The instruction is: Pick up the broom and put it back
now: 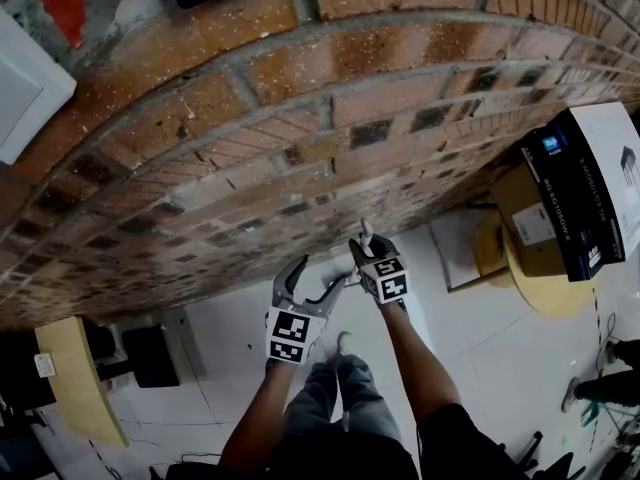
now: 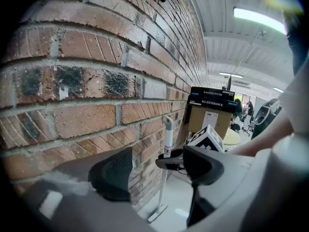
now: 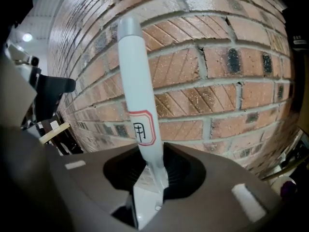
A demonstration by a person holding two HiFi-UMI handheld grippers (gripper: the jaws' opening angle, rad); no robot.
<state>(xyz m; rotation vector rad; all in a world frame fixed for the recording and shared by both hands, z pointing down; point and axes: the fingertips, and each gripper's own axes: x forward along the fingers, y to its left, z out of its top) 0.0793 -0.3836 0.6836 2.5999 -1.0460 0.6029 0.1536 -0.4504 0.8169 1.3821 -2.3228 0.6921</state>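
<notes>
The broom's white handle (image 3: 136, 95) stands upright close to the brick wall (image 1: 250, 138), with a red-outlined label on it. My right gripper (image 3: 147, 178) is shut on the handle just below that label. From the head view the handle's top (image 1: 366, 234) sticks up out of the right gripper (image 1: 362, 255). The left gripper view shows the whole pole (image 2: 168, 139) running down to its foot (image 2: 157, 212) on the floor. My left gripper (image 1: 315, 280) hangs just left of the broom, its pads (image 2: 113, 173) apart with nothing between them.
The brick wall runs along the whole far side. At the right, a cardboard box (image 1: 525, 218) and a black-and-white box (image 1: 590, 183) rest on a round yellow table (image 1: 545, 293). A yellow tabletop (image 1: 70, 383) sits at the lower left. The person's legs (image 1: 335, 398) are below the grippers.
</notes>
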